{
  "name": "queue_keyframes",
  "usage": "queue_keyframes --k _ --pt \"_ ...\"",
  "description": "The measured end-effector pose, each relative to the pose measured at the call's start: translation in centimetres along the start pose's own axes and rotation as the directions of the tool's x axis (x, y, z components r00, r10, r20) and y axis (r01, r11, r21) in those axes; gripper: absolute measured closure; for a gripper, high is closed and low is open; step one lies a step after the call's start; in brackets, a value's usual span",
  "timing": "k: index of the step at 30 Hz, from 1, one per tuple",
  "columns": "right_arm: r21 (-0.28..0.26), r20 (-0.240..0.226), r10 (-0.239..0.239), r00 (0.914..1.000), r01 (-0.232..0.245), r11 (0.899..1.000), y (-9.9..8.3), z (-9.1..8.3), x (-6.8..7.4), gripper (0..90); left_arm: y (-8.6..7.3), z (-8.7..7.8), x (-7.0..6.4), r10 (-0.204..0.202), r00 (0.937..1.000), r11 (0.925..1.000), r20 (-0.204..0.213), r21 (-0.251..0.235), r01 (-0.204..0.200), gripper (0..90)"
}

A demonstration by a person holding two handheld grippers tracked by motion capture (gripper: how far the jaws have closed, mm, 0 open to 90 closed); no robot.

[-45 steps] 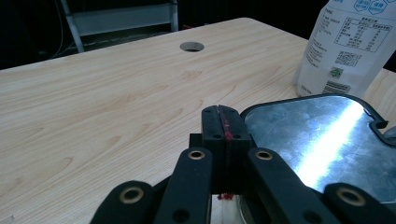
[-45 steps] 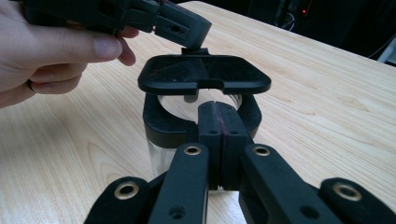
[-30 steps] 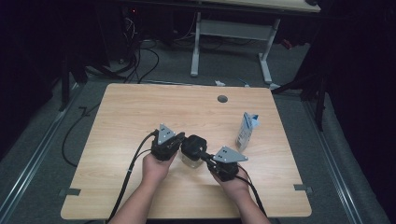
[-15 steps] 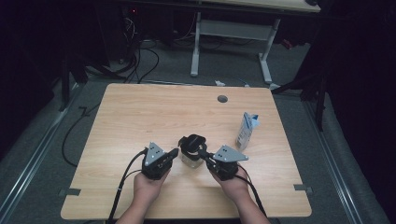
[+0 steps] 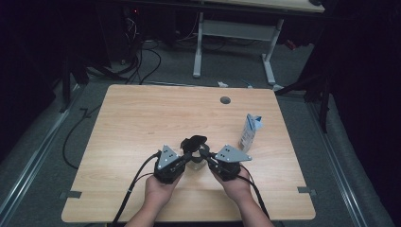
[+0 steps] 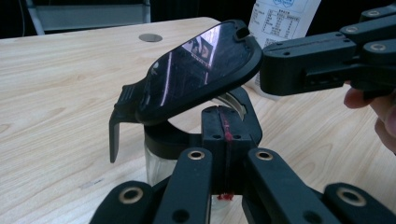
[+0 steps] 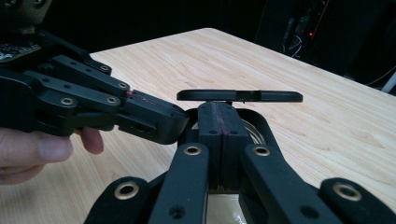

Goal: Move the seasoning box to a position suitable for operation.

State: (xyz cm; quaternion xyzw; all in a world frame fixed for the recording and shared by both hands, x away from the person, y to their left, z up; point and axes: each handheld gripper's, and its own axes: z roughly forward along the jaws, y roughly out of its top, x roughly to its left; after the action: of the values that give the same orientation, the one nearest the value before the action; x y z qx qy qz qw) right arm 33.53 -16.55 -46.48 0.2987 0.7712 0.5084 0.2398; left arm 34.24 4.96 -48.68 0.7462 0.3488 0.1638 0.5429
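Pale wood grain covers the worktop (image 5: 142, 123), which has a round cable hole (image 5: 225, 100) near its far edge and stands on grey carpet (image 5: 42, 156) in a dark room. Black cables (image 5: 137, 61) lie on the floor beyond its far left corner, and a second desk's white legs (image 5: 198, 47) stand behind it.

Near the front edge, the left claw (image 5: 185, 161) comes in from the left, its jaws pressed together on the black rim of a small glass jar (image 5: 195, 160). The jar's glossy black hinged lid (image 6: 201, 70) stands tilted open above it. The right claw (image 5: 204, 158) meets the jar from the other side, its jaws also pinched on the rim.

Further right, well apart from the jar, a blue-and-white carton (image 5: 249, 131) stands upright.
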Motion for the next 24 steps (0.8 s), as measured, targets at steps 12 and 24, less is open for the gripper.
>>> queue_keyframes --k 12,24 --pt "0.046 0.024 0.038 0.999 -0.039 0.998 -1.3 0.7 -1.1 90.0 0.5 0.1 0.4 -0.002 0.9996 0.9998 -0.027 -0.021 0.002 90.0" --pt "0.065 0.027 0.043 0.9987 -0.045 0.997 -1.7 1.2 -1.2 90.0 0.8 0.1 1.2 -0.036 0.9978 0.9983 -0.056 -0.048 0.033 90.0"
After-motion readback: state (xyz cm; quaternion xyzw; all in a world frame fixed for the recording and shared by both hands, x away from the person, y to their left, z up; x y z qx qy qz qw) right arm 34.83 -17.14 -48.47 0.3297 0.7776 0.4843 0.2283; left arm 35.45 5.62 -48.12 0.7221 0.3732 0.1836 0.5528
